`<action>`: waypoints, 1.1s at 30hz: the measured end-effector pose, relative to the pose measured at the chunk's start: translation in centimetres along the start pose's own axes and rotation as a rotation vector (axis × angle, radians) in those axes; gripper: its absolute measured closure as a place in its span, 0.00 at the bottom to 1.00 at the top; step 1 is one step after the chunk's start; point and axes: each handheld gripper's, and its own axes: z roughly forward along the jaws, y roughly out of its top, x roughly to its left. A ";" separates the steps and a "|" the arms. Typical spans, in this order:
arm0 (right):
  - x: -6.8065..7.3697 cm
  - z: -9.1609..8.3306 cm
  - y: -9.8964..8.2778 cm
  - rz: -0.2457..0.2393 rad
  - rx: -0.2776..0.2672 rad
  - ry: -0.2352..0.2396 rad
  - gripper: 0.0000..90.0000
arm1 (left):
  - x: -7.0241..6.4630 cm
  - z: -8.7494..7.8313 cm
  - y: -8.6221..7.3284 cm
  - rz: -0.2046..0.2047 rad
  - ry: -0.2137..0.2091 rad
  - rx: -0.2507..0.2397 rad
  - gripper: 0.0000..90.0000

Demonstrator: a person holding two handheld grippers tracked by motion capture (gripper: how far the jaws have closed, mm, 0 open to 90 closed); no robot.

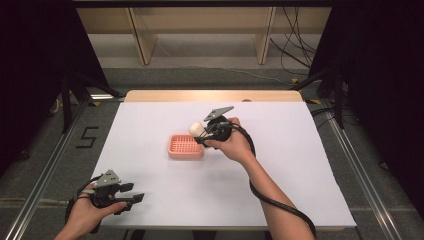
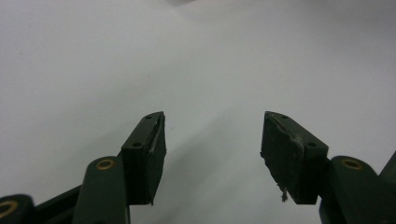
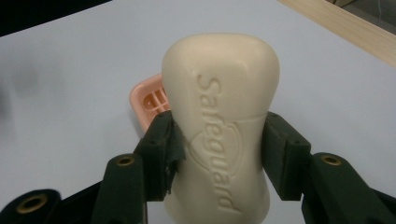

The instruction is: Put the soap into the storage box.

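A cream bar of soap [image 3: 224, 135] with raised lettering sits clamped between the jaws of my right gripper [image 3: 219, 144], which is shut on it. In the high view the soap [image 1: 196, 128] hangs just above the right rim of a pink slotted soap dish [image 1: 185, 146], with my right gripper [image 1: 204, 134] behind it. A corner of the pink dish [image 3: 148, 103] peeks out behind the bar. My left gripper [image 1: 134, 193] rests near the table's front left corner; its jaws [image 2: 212, 144] stand open over bare white table.
The white table [image 1: 280, 165] has a wooden strip [image 1: 215, 95] along its far edge. Wooden shelving legs and loose cables lie on the floor beyond. Black cables trail from both grippers toward the front edge.
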 end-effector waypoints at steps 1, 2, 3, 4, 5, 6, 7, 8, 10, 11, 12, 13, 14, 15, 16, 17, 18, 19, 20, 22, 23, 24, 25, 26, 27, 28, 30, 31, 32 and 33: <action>0.1 0.0 0.0 0.020 0.003 -0.002 0.56 | 0.0 0.0 0.0 0.000 0.000 0.001 0.44; 0.1 0.1 0.0 0.021 -0.008 0.000 0.56 | 0.0 0.0 0.0 0.001 0.000 0.001 0.44; 0.0 0.1 0.1 -0.005 -0.006 0.000 0.56 | 0.0 0.0 0.0 0.001 0.000 0.000 0.44; 0.0 0.0 0.1 -0.001 0.002 -0.001 0.56 | 0.0 0.0 0.0 0.001 0.000 0.000 0.44; 0.0 0.1 0.1 0.001 0.000 0.003 0.56 | -0.1 0.0 0.0 -0.007 -0.001 -0.007 0.44; 0.0 0.1 0.1 0.007 0.002 0.001 0.56 | 0.0 0.0 0.0 0.000 0.000 0.000 0.44; 0.0 0.2 0.1 0.000 0.005 0.003 0.56 | 0.0 0.0 0.0 -0.007 0.000 -0.009 0.44; 0.0 0.2 0.1 0.001 0.005 0.001 0.56 | -0.1 0.0 0.0 -0.007 0.000 -0.007 0.44; 0.1 0.1 0.2 0.025 0.013 -0.002 0.56 | -0.1 0.0 0.0 -0.007 0.000 -0.009 0.44; 0.1 0.2 0.2 0.024 0.013 -0.003 0.56 | 0.0 0.0 0.0 -0.005 0.000 -0.007 0.44; 0.1 0.2 0.2 0.011 0.008 0.004 0.56 | -0.1 0.0 0.0 -0.006 -0.001 -0.008 0.44; 0.0 0.2 0.2 0.007 0.014 0.004 0.56 | 0.0 0.0 0.0 -0.005 -0.001 -0.007 0.44; 0.1 0.4 0.2 0.010 -0.004 -0.004 0.56 | 0.0 0.0 0.0 -0.005 -0.001 -0.007 0.44; 0.2 0.3 0.3 0.018 0.010 0.005 0.56 | 0.0 0.0 0.0 -0.005 -0.001 -0.009 0.44; 0.1 0.3 0.3 0.010 0.002 0.000 0.56 | 0.0 0.0 0.0 -0.005 -0.002 -0.005 0.44; 0.0 0.3 0.4 -0.011 0.008 0.006 0.56 | 0.0 0.0 0.0 -0.006 -0.001 -0.008 0.44; 0.0 0.3 0.4 0.003 0.011 0.002 0.56 | 0.0 0.0 0.0 -0.006 -0.001 -0.008 0.44; 0.1 0.3 0.4 0.003 0.012 0.002 0.56 | 0.0 0.0 0.0 -0.005 -0.001 -0.008 0.44; 0.2 0.6 0.3 0.014 -0.009 -0.005 0.56 | 0.0 0.0 0.0 -0.005 -0.001 -0.008 0.44; 0.1 0.5 0.5 0.002 0.011 -0.001 0.56 | 0.0 0.0 0.0 -0.004 -0.001 -0.008 0.44; 0.0 0.5 0.5 -0.008 0.006 0.001 0.56 | 0.0 0.0 0.0 -0.005 -0.001 -0.008 0.44; 0.1 0.6 0.5 0.004 0.006 0.000 0.56 | 0.0 0.0 0.0 -0.004 -0.001 -0.008 0.44; 0.2 0.7 0.5 0.005 -0.007 -0.002 0.56 | 0.0 0.0 0.0 -0.004 -0.002 -0.008 0.44; 0.1 0.7 0.5 0.003 0.000 0.002 0.56 | 0.0 0.0 0.0 -0.003 -0.002 -0.008 0.44; 0.0 0.7 0.6 -0.012 0.006 0.013 0.56 | 0.0 0.0 0.0 -0.003 -0.002 -0.008 0.44; 0.1 0.7 0.6 -0.011 0.006 0.002 0.56 | 0.0 0.0 0.0 -0.003 -0.002 -0.008 0.44; 0.2 0.8 0.6 -0.005 0.008 0.002 0.56 | 0.0 0.0 0.0 -0.004 -0.001 -0.008 0.44; 0.2 1.0 0.5 0.003 -0.006 0.001 0.56 | 0.0 0.0 0.0 -0.004 -0.002 -0.010 0.44; 0.2 0.9 0.6 -0.001 0.011 0.005 0.56 | 0.0 0.0 0.0 -0.004 -0.001 -0.010 0.44; 0.3 1.0 0.6 0.006 0.010 0.005 0.56 | 0.0 -0.1 0.0 -0.003 -0.001 -0.008 0.44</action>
